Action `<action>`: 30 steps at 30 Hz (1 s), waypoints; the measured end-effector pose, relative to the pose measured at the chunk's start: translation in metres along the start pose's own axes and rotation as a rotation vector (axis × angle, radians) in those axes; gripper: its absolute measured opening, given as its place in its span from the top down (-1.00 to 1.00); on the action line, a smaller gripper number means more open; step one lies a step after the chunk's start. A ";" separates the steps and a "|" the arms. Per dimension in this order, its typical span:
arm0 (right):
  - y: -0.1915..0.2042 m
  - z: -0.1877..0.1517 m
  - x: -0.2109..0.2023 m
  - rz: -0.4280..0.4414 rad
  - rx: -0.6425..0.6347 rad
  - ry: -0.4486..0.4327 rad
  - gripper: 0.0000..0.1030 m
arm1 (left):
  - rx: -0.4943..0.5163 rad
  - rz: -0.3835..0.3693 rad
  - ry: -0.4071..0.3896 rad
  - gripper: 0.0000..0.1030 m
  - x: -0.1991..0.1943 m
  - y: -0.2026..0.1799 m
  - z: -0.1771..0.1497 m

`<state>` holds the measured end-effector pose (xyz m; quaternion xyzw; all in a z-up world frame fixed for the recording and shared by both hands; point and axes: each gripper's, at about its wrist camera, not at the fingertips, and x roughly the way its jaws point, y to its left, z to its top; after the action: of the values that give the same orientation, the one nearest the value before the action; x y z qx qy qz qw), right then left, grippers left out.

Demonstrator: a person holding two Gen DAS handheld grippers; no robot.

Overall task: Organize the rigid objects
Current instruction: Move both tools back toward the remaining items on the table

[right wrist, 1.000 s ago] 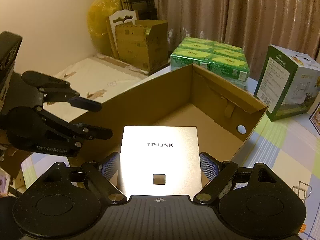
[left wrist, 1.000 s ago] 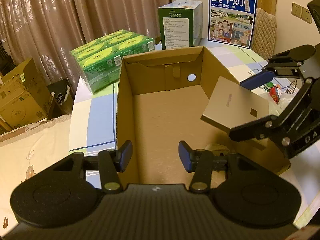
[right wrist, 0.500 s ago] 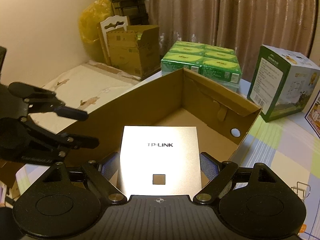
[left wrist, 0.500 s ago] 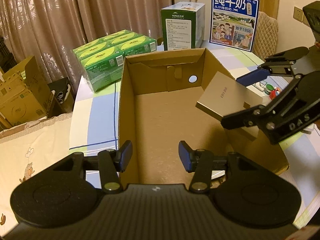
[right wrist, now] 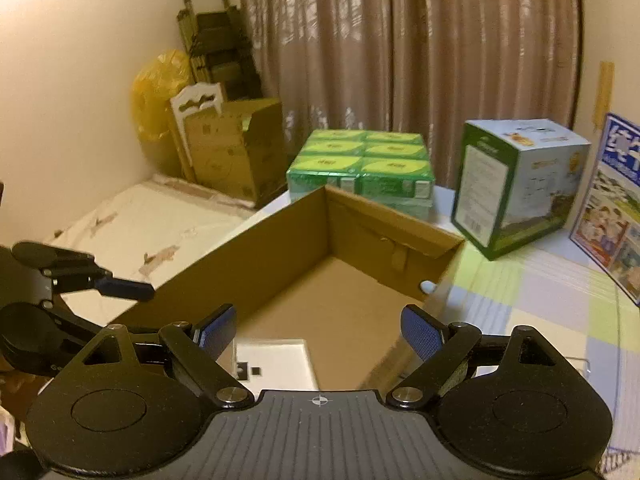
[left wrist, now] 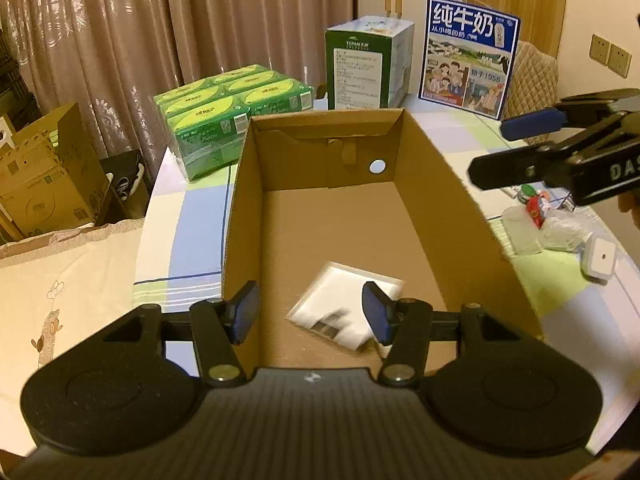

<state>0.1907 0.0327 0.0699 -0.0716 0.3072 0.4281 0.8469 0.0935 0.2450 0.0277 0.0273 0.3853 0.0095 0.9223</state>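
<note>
An open cardboard box [left wrist: 436, 184] stands on the checked tablecloth. A flat white TP-LINK box [left wrist: 340, 300] lies on its floor near the front, blurred; the right wrist view shows the same white box [right wrist: 276, 360] low between the fingers. My right gripper [right wrist: 320, 332] hovers above the cardboard box's right wall, jaws opening, nothing between them. In the left wrist view the right gripper [left wrist: 516, 146] is at the right edge. My left gripper [left wrist: 311, 314] sits at the cardboard box's near-left corner, jaws opening. Its left finger is at the left wall, and the pads press on nothing.
Behind the cardboard box stand a green shrink-wrapped carton pack [left wrist: 236, 120], a green-and-white box [left wrist: 368, 64] and a blue milk carton case [left wrist: 472, 52]. Plastic wrap and a small white device [left wrist: 600, 258] lie to the right. A brown carton [left wrist: 44, 184] sits on the floor at left.
The right gripper opened and let go of the white box, which now lies on the cardboard box's floor. That gripper rose and drew back to the right. The left jaws widened slightly.
</note>
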 end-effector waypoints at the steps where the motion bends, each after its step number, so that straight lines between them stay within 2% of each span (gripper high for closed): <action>1: -0.001 -0.001 -0.008 -0.009 0.007 -0.007 -0.67 | -0.001 0.002 -0.005 0.00 -0.004 -0.002 0.000; 6: -0.005 -0.010 -0.051 -0.037 0.059 -0.045 -0.67 | -0.004 -0.001 -0.029 0.00 -0.026 -0.017 0.002; 12: -0.013 -0.040 -0.102 -0.098 0.126 -0.059 -0.67 | 0.003 -0.012 -0.052 -0.02 -0.052 -0.043 0.003; 24: -0.022 -0.105 -0.189 -0.246 0.208 -0.052 -0.67 | -0.004 -0.067 -0.080 -0.22 -0.086 -0.111 -0.001; 26: -0.026 -0.113 -0.200 -0.254 0.231 -0.058 -0.67 | -0.006 -0.078 -0.086 -0.36 -0.089 -0.120 -0.003; 30: -0.038 -0.133 -0.225 -0.296 0.286 -0.072 -0.67 | -0.004 -0.099 -0.090 -0.45 -0.092 -0.140 -0.006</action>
<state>0.0587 -0.1950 0.0889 0.0202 0.3206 0.2533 0.9125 0.0240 0.1024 0.0805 0.0068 0.3445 -0.0366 0.9381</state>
